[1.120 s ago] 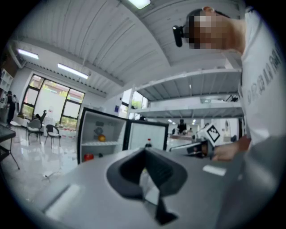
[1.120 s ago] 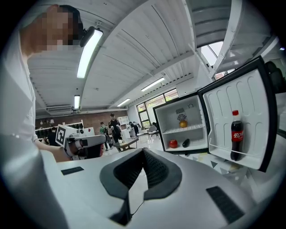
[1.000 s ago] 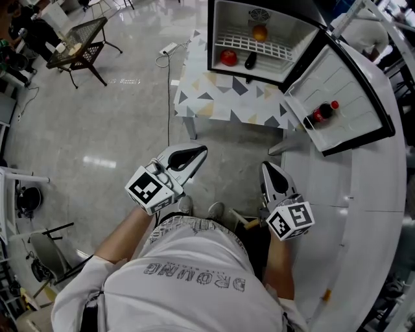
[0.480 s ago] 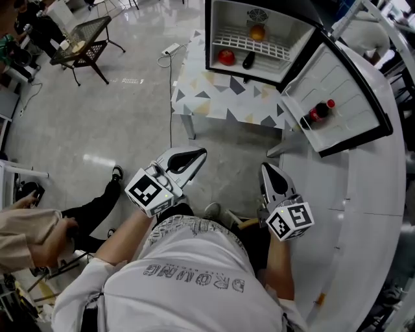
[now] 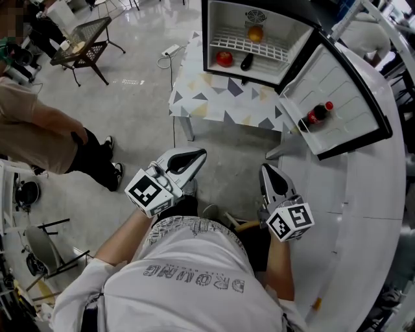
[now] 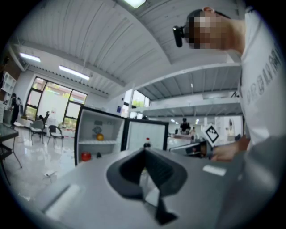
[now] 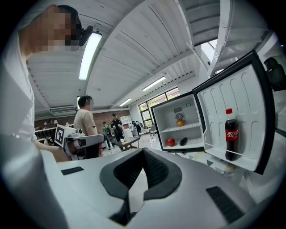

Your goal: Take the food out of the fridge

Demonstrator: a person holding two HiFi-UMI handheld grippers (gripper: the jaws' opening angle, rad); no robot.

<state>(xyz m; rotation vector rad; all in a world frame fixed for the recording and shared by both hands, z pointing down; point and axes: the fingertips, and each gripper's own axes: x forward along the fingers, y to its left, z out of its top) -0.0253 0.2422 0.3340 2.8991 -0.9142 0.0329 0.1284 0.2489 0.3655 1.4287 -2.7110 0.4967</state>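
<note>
A small fridge point(image 5: 259, 13) stands open on a patterned low table point(image 5: 220, 97), far ahead of both grippers. On its wire shelf lies an orange point(image 5: 255, 32). Below are a red fruit point(image 5: 224, 58) and a dark oblong food point(image 5: 246, 61). A cola bottle point(image 5: 316, 114) stands in the open door point(image 5: 343, 97). My left gripper point(image 5: 198, 154) and right gripper point(image 5: 267, 170) are held low before my body, both shut and empty. The right gripper view shows the orange point(image 7: 180, 122), red fruit point(image 7: 170, 142) and bottle point(image 7: 231, 134) beyond its closed tip point(image 7: 143, 150).
A person in a beige shirt point(image 5: 39, 130) stands on the floor at the left. Behind that person is a black wire table point(image 5: 81, 42). A white curved counter point(image 5: 369, 214) runs along the right. A power strip point(image 5: 168, 48) and its cable lie by the patterned table.
A person in a beige shirt has walked into view at the left. Both grippers stay shut and hold their places in the picture, and the fridge has shifted slightly up and left.
</note>
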